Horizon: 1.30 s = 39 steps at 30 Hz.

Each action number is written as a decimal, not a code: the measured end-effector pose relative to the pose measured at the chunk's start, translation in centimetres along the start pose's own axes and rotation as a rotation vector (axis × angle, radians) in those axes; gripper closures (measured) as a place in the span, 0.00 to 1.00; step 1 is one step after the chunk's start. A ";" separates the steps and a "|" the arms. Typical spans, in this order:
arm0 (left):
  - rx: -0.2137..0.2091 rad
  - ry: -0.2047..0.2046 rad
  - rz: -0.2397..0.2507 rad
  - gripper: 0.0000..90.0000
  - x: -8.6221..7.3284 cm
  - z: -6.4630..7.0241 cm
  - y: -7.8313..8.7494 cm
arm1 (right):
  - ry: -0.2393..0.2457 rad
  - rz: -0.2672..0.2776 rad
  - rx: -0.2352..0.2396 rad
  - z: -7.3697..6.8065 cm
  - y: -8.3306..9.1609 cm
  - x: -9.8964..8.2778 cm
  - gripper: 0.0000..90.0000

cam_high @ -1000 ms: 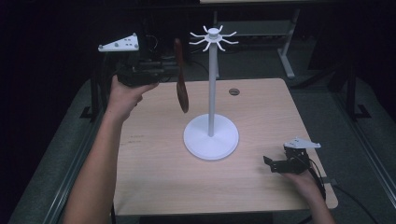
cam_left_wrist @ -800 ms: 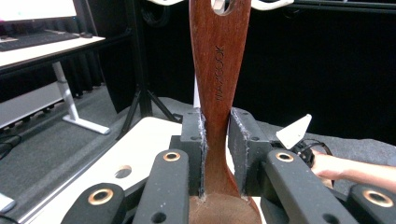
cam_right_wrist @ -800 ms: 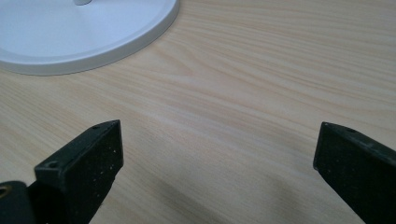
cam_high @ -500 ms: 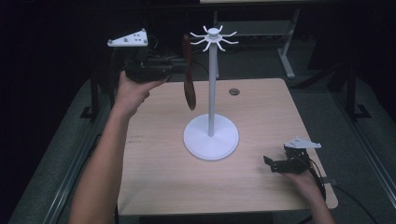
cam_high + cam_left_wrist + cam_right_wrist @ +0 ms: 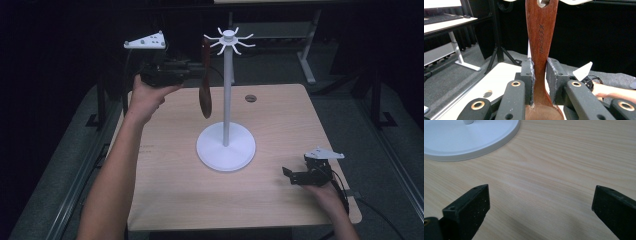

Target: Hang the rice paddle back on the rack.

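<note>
The left tongs point(image 5: 192, 75) grip a dark wooden spoon point(image 5: 205, 92) by the neck of its handle, their pads pressed on both sides of the wood, as the left gripper view shows point(image 5: 539, 82). The spoon hangs upright, bowl down, with the hole in its handle end up at the level of the white prongs that crown the hanging stand point(image 5: 227, 107).

Compared with 1 second ago, the left hand has carried the spoon up and toward the stand's pole. Then it hung lower and well apart from the prongs; now its top sits just beside the nearest prong point(image 5: 212, 38). In the left gripper view the hole point(image 5: 543, 2) is right at the top edge, with a pale prong tip point(image 5: 574, 2) beside it. Whether the prong has already entered the hole cannot be told.

This suggests the work is hanging the spoon on the stand, and that the carry is nearly done. The fine alignment of hole and prong is what remains, followed by a release.

The right tongs point(image 5: 295, 176) rest low on the wooden surface point(image 5: 280, 125) near its right front corner, open and holding nothing, and they have not moved. Their view looks across bare wood toward the stand's round base point(image 5: 471, 138).
</note>
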<state>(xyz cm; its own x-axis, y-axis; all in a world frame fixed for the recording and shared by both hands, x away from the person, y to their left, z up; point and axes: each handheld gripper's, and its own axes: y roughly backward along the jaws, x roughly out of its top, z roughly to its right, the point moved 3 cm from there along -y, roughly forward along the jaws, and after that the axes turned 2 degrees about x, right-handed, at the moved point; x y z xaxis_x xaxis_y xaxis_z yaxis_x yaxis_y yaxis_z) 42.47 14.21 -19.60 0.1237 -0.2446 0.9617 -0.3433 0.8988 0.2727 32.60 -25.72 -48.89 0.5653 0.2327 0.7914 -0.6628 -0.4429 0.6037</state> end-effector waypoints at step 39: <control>0.109 0.026 -0.122 0.39 -2.0 0.5 1.7 | 0.020 0.003 0.004 -0.1 0.2 -0.1 0.01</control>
<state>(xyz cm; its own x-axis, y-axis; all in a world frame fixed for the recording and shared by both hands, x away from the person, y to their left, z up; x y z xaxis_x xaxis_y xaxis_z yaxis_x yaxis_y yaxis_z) 41.21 16.06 -21.07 0.1940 -0.3388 0.9207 -0.4233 0.8177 0.3901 32.33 -25.75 -48.87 0.5536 0.2485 0.7949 -0.6625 -0.4469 0.6011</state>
